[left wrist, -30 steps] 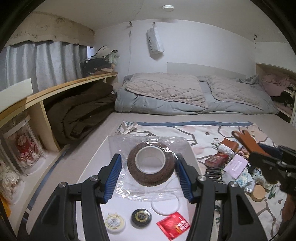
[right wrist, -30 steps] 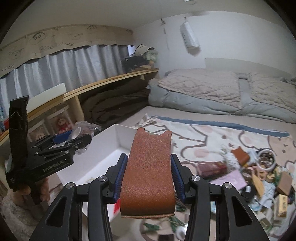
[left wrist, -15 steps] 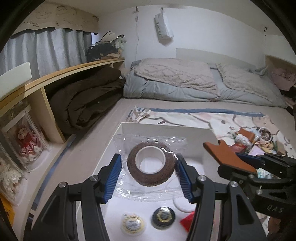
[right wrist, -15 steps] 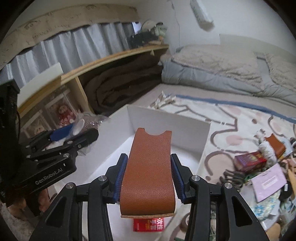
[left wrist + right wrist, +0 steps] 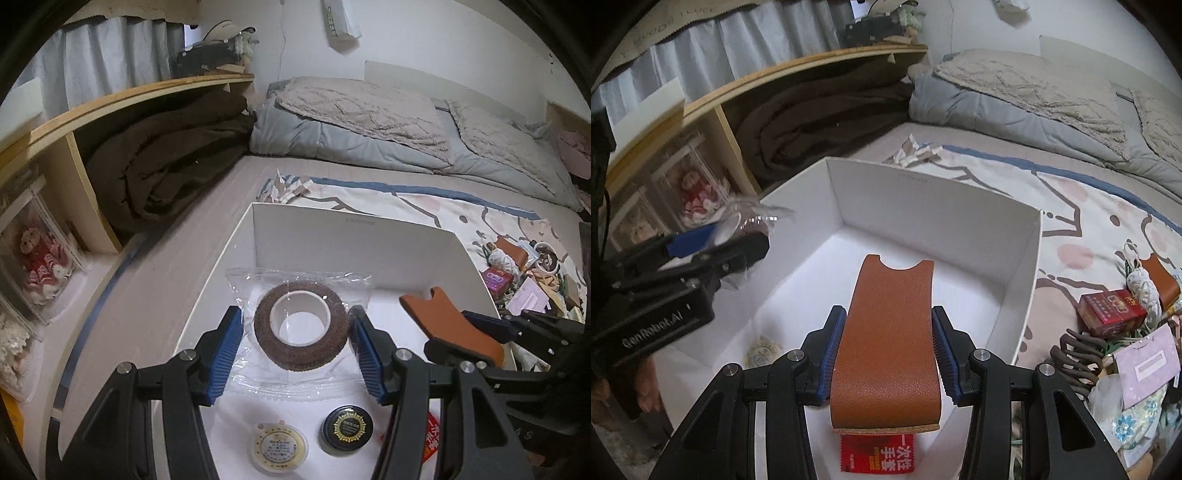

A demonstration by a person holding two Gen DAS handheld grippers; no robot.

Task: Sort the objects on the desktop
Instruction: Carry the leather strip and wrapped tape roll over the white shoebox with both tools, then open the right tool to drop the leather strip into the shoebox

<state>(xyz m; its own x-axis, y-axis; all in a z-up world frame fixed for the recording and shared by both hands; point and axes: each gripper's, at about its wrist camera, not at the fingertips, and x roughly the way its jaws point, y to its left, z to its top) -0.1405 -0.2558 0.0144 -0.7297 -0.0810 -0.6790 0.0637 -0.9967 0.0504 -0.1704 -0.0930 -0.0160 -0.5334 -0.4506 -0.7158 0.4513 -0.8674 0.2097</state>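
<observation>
My left gripper [image 5: 295, 345] is shut on a brown tape roll [image 5: 301, 326] sealed in a clear plastic bag, held above the white box [image 5: 314, 236]. My right gripper [image 5: 888, 350] is shut on a curved tan leather sleeve [image 5: 888, 332], also over the white box [image 5: 1030, 266]. Each gripper shows in the other's view: the right gripper [image 5: 491, 325] comes in from the right edge, the left gripper [image 5: 701, 243] from the left. On the box floor lie a cream round tin [image 5: 279, 446], a black round tin [image 5: 346, 427] and a red sachet [image 5: 877, 452].
A patterned cloth [image 5: 1089, 206] to the right of the box carries a heap of small things: a red packet [image 5: 1110, 306], a dark hair claw [image 5: 1078, 354], a lilac card [image 5: 1148, 363]. A wooden shelf [image 5: 110, 107] with a brown blanket runs along the left. Bedding lies beyond.
Both grippers have come down and forward over the white box, which now fills more of each view. The right gripper has swung from the heap to above the box. Both grips are unchanged.
</observation>
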